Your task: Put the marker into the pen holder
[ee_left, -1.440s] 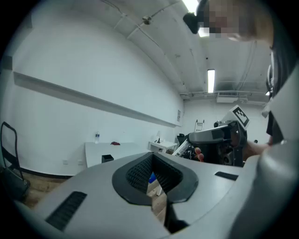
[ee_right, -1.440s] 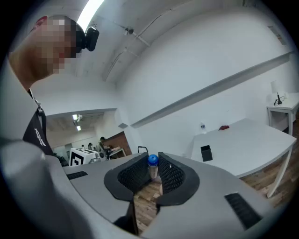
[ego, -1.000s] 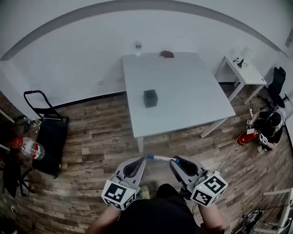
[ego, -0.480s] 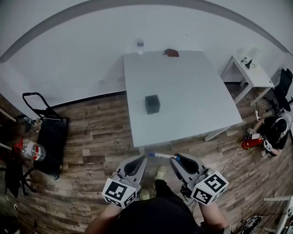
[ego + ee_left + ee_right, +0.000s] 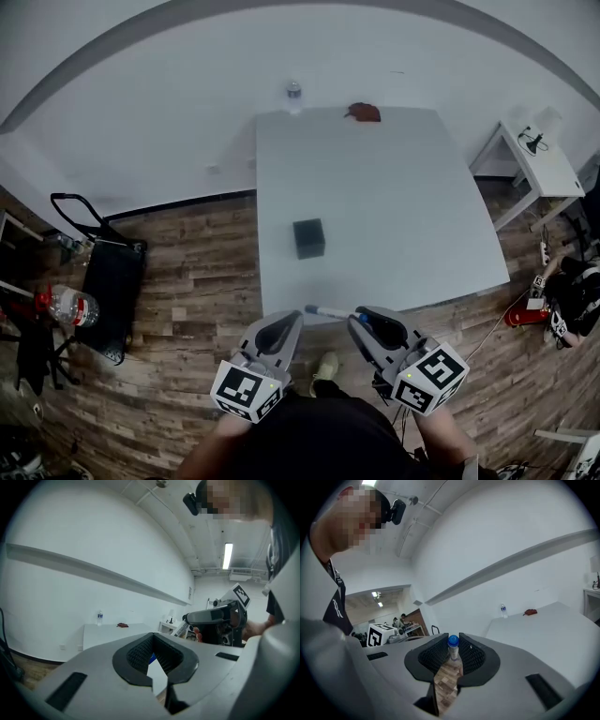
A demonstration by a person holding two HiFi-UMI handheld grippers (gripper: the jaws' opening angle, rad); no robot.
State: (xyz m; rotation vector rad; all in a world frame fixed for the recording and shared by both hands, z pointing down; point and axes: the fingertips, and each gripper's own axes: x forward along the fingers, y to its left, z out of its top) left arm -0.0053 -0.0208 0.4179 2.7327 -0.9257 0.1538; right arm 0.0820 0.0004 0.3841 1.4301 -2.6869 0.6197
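The pen holder [image 5: 307, 238], a small dark cube, stands on the white table [image 5: 394, 206] near its left front part. My right gripper [image 5: 359, 320] is shut on the marker [image 5: 330, 312], which lies crosswise with its blue cap pointing left, just over the table's front edge. In the right gripper view the marker [image 5: 453, 649] sits between the pads, blue cap up. My left gripper [image 5: 290, 323] hangs beside it, shut and with nothing in it; its tips [image 5: 152, 638] meet. The left gripper view also shows the right gripper [image 5: 213, 617].
A water bottle [image 5: 293, 92] and a reddish-brown object [image 5: 364, 112] sit at the table's far edge. A small white side table [image 5: 544, 159] is at the right, a black trolley [image 5: 105, 286] at the left. A person [image 5: 574, 292] crouches on the wooden floor at right.
The table and pen holder have come nearer and lower in the head view. Both grippers keep their pose, and the marker stays in the right one.
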